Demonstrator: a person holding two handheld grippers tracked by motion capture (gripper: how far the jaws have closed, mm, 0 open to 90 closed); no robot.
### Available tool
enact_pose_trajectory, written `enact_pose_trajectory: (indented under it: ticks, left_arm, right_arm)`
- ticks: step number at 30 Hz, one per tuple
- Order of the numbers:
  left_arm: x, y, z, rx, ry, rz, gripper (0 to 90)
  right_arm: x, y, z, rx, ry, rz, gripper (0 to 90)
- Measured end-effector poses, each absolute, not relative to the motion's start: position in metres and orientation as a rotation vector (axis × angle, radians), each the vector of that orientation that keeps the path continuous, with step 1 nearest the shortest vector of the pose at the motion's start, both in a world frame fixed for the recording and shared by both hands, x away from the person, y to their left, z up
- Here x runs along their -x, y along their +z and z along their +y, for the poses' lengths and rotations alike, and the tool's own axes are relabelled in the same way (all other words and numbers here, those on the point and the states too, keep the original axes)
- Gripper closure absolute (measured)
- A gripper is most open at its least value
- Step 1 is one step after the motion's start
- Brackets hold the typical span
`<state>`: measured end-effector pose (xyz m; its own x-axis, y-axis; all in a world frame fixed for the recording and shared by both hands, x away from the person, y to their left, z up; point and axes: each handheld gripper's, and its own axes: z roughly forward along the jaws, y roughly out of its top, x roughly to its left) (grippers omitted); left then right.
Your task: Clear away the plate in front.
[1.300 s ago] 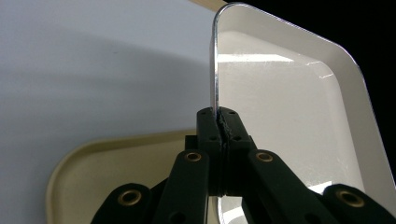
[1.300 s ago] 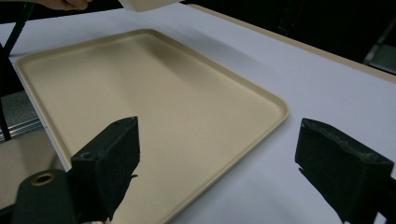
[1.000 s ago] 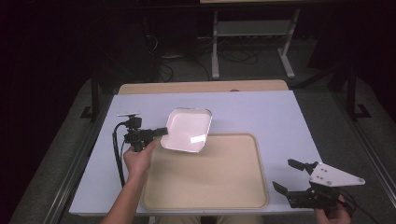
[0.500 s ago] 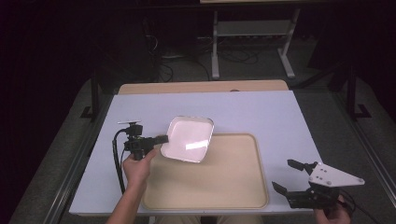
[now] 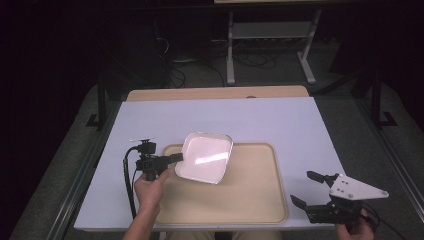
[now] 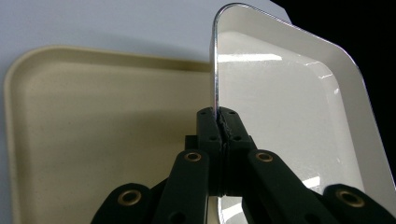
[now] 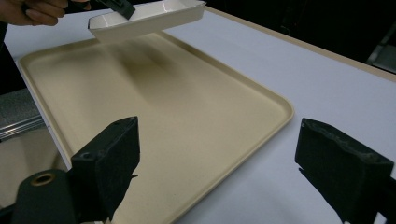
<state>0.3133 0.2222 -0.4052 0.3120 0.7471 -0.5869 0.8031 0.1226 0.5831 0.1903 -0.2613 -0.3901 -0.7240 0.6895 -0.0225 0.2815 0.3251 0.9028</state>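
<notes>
white table (image 5: 280,125), left tool (image 5: 176,159) clamping white dish (image 5: 206,157) now lower over beige tray (image 5: 250,200), right tool (image 5: 307,191) unmoved, agape

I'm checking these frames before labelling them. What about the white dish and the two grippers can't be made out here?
- Underside of the white dish: hidden in the high view by the dish itself, cropped in the right gripper view.
- Dish's right corner: cut off by the frame edge in the left gripper view.
- Left gripper pads: hidden by the dish rim they clamp.
- Right gripper: the person's hand is cut off at the bottom edge, high view.
</notes>
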Motion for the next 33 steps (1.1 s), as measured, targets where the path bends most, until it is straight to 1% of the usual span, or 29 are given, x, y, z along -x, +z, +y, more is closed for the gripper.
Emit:
enact_pose_trajectory:
  ticks: [7,16,24,29,33]
  left_arm:
    - [-0.308,-0.413,0.214,-1.640,-0.084,1.447,88.7]
    - [-0.303,-0.428,0.204,-1.675,-0.068,1.493,88.7]
    - [-0.304,-0.429,0.199,-1.768,0.014,1.503,88.7]
    - [-0.305,-0.437,0.196,-1.802,0.022,1.548,88.7]
    - [-0.304,-0.442,0.196,-1.781,0.008,1.582,88.6]
  right_arm:
    - [-0.191,-0.390,-0.261,-0.858,1.370,2.195,13.0]
    - [-0.190,-0.390,-0.261,-0.851,1.368,2.198,13.0]
    - [-0.191,-0.390,-0.261,-0.847,1.364,2.202,13.0]
    - [-0.190,-0.390,-0.260,-0.848,1.362,2.204,13.0]
    - [-0.190,-0.390,-0.260,-0.844,1.360,2.206,13.0]
